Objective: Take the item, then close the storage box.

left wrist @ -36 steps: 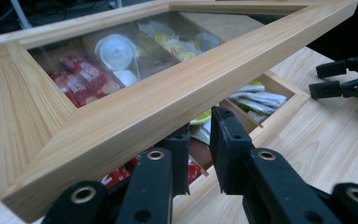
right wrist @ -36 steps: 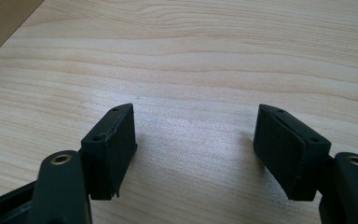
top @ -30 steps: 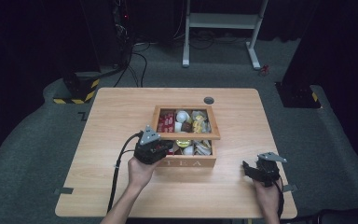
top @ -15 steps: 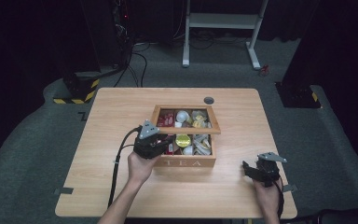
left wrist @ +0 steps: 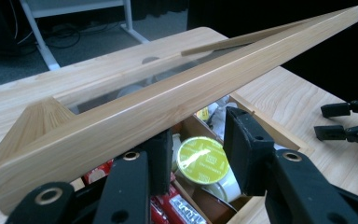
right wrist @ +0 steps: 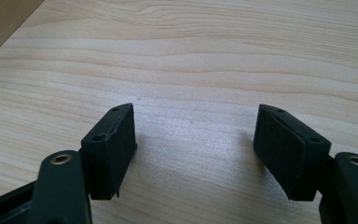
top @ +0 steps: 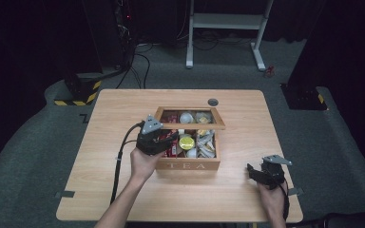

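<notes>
Opening since before: left tongs (left wrist: 196,154), seemingly empty.

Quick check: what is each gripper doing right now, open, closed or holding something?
Left gripper: open, fingers have just been opening, above the yellow capsule in the tea box, nothing held.
Right gripper: open, empty, over the table.

Pale wood tea box (top: 190,165), yellow-green capsule (left wrist: 202,160), red packets (left wrist: 177,209), black claws, light-grained tabletop (right wrist: 214,56), yellow-black striped base (top: 81,90).
</notes>
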Available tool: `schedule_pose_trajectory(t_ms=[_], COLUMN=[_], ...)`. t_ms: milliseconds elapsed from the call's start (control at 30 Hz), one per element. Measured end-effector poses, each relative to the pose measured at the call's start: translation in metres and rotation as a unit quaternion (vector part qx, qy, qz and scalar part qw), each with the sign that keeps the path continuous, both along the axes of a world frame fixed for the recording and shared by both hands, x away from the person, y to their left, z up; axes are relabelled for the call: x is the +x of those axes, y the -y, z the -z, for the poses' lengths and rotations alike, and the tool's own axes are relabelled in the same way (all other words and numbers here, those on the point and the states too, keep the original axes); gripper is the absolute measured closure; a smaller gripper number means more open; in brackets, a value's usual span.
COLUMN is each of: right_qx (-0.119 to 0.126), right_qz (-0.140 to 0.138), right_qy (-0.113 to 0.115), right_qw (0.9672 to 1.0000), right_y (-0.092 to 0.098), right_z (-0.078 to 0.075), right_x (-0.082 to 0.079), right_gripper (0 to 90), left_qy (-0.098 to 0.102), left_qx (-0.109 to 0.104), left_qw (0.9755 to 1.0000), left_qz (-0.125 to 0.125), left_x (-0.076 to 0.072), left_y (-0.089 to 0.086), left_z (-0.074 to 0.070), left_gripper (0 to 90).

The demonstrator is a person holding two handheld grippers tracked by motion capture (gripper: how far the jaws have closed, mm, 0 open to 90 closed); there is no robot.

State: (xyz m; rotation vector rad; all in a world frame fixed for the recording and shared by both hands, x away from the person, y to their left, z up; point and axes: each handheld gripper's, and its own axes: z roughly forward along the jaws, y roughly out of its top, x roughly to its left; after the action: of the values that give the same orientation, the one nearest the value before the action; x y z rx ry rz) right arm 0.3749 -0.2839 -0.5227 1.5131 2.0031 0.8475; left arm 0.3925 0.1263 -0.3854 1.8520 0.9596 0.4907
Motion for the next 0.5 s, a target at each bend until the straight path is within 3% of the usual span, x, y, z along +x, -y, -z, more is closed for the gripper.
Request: schedule_pose_trajectory(t_ms=[200, 300, 500], right_qx=[0.004, 0.018, 0.059], right_qz=[0.000, -0.005, -0.046], right_qy=[0.001, -0.001, 0.005], right_qw=[1.0000, 0.9998, 0.9972], right_y=[-0.001, -0.003, -0.017], right_z=[0.000, -0.002, -0.009], right_x=[-0.001, -0.003, -0.006], right_gripper=[34.9, 38.9, 37.7], left_qy=[-0.001, -0.005, -0.002], left_qx=[-0.009, -0.012, -0.005], left_qw=[1.0000, 0.9999, 1.0000], left_qz=[0.003, 0.004, 0.005], left_x=[0.005, 0.005, 0.009], left_y=[0.000, 0.000, -0.001], left_z=[-0.007, -0.007, -0.012], left_gripper=[60.4, 60.3, 59.7])
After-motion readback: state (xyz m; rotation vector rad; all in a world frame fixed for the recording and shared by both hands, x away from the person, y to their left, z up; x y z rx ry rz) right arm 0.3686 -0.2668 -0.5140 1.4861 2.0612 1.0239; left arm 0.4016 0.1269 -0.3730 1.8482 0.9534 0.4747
